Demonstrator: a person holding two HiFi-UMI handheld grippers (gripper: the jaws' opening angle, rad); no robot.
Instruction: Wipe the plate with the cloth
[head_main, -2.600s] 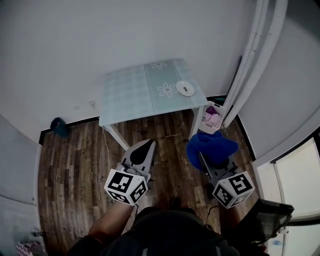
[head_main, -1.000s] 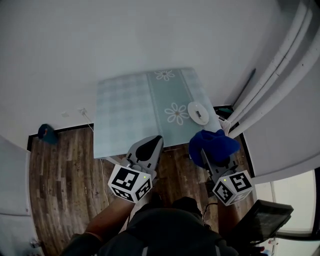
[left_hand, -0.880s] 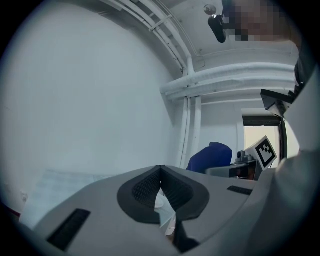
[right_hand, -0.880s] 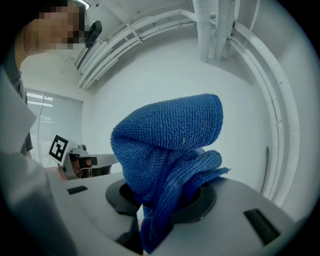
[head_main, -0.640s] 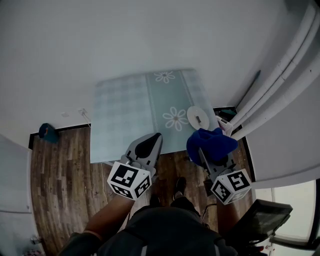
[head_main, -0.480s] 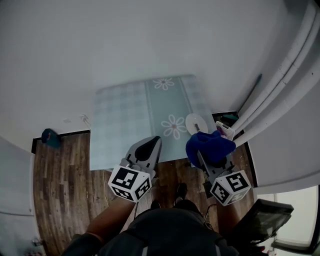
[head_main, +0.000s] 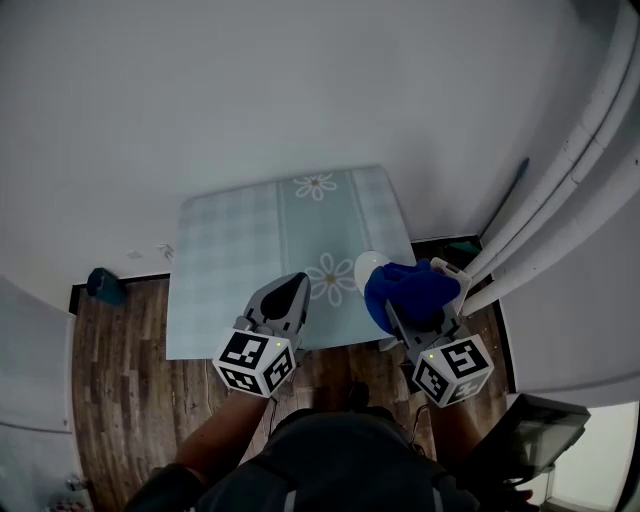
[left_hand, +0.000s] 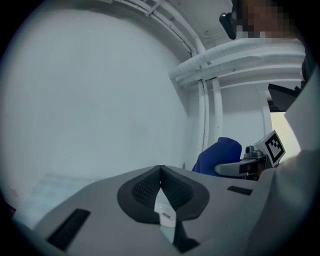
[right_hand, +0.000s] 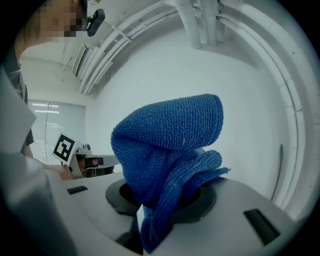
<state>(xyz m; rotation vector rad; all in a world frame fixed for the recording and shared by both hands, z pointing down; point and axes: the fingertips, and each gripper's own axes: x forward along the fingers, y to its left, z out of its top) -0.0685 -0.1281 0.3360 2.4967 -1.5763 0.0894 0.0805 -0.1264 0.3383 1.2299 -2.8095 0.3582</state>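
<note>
"Cloth (right_hand: 170, 140) first. Where is it?"

"It is blue and fluffy. The right gripper (right_hand: 162, 200) has its two fingers squeezed on it. The black pads (right_hand: 116, 192) pinch the low part. The rest stands up in a big lump over the fingers."

"And the other one?"

"The left gripper (left_hand: 160, 171) has its fingers pressed together at the tips. It holds nothing."

"Where is the plate?"

"The plate (head_main: 363, 268) is small, round and white. It sits on the table (head_main: 225, 270), close to the right edge, beside a flower picture (head_main: 328, 278). In the head view the cloth covers most of it. Only a white bit shows at the left of the cloth. I cannot tell if the cloth touches it."

"Where are the grippers?"

"Both hang over the near edge of the table. The left one is over the middle. The right one is by the right corner. They are apart, with the flower picture between their tips. Each has a cube with black and white squares at its back end, and an arm behind that."

"What else is around?"

"The table is pale green with checks. It stands against a white wall (head_main: 300, 90). The floor (head_main: 120, 400) is brown wood. A small dark blue thing (head_main: 103, 283) lies on the floor by the wall, far to the left. Fat white pipes (head_main: 560, 190) run along the right side."
</note>
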